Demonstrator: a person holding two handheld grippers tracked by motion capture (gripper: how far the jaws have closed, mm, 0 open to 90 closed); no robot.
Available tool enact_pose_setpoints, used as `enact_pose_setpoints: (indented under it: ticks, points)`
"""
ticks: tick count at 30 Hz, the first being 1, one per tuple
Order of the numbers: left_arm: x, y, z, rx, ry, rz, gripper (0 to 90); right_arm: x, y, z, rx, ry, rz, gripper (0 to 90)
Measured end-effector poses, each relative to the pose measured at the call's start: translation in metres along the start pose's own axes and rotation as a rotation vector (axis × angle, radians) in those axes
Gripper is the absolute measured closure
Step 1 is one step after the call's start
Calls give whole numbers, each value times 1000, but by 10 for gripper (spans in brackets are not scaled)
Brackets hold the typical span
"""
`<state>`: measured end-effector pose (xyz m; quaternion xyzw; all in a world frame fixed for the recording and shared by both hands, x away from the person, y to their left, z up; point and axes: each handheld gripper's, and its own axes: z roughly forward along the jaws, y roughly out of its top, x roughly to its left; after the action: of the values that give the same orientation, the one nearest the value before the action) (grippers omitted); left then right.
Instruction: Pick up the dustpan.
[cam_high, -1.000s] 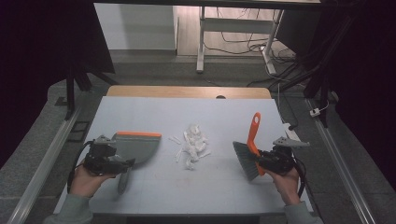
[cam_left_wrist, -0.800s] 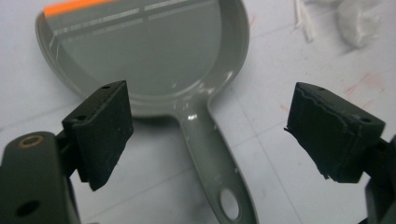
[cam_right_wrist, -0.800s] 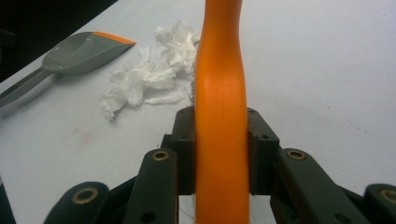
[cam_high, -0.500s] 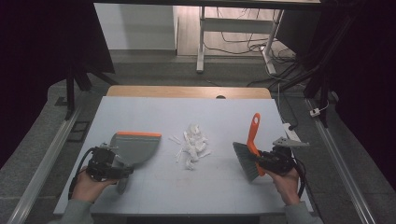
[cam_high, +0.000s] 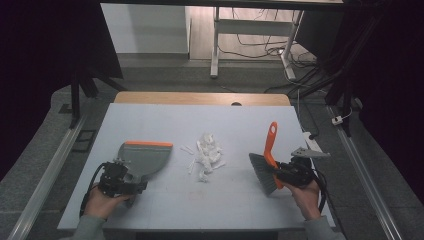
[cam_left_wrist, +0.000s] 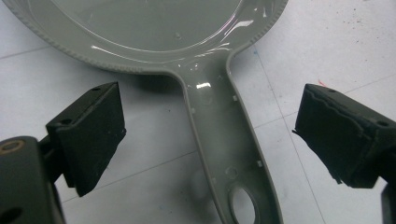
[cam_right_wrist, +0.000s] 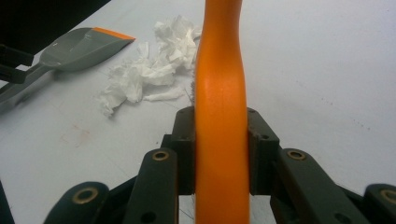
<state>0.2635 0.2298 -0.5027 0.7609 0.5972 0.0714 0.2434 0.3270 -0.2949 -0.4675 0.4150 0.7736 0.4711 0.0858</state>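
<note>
The right gripper (cam_right_wrist: 220, 154) is clamped shut on the orange handle of a hand brush (cam_right_wrist: 219, 93), its two black jaws pressing flat against either side of the handle, which runs straight up between them in the right gripper view. In the high view the same gripper (cam_high: 285, 172) sits at the near right of the table, with the brush (cam_high: 269, 155) lying tilted, its grey bristle head just to the gripper's left and the handle's tip pointing away from the person. Ahead and to the left of this gripper lies a heap of torn white paper scraps (cam_right_wrist: 147, 70), well apart from the bristles; in the high view the scraps (cam_high: 205, 155) sit near the table's middle. The left gripper (cam_left_wrist: 205, 140) stands wide open, its jaws spread on either side of the grey dustpan handle (cam_left_wrist: 224, 140) without touching it; the handle lies on the table between them, with its hanging hole nearest the gripper. Beyond the jaws the dustpan's scoop (cam_high: 145, 157) widens out, its orange lip facing away from the person. The pale table (cam_high: 150, 120) carries all of it.
</note>
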Motion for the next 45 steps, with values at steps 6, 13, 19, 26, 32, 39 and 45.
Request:
enact_pose_setpoints:
  ticks: [6,13,19,26,32,39,45]
  points:
    - [5,-1,8,-11,-22,-28,114,0,0,0,3,-2,1,699]
    - [5,-1,15,-24,-31,-41,174,0,-1,1,7,-6,2,699]
    - [8,-2,19,-40,-26,-69,236,0,0,0,5,-6,1,699]
    - [8,-1,25,-38,-21,-88,332,0,0,0,6,-9,-1,700]
    - [11,-1,25,-56,-26,-106,427,0,0,0,4,-10,-1,699]
    - [13,-2,24,-70,-34,-114,558,0,0,0,0,-11,-1,699]
    - [17,-4,22,-79,-46,-111,612,0,0,0,4,-11,-3,699]
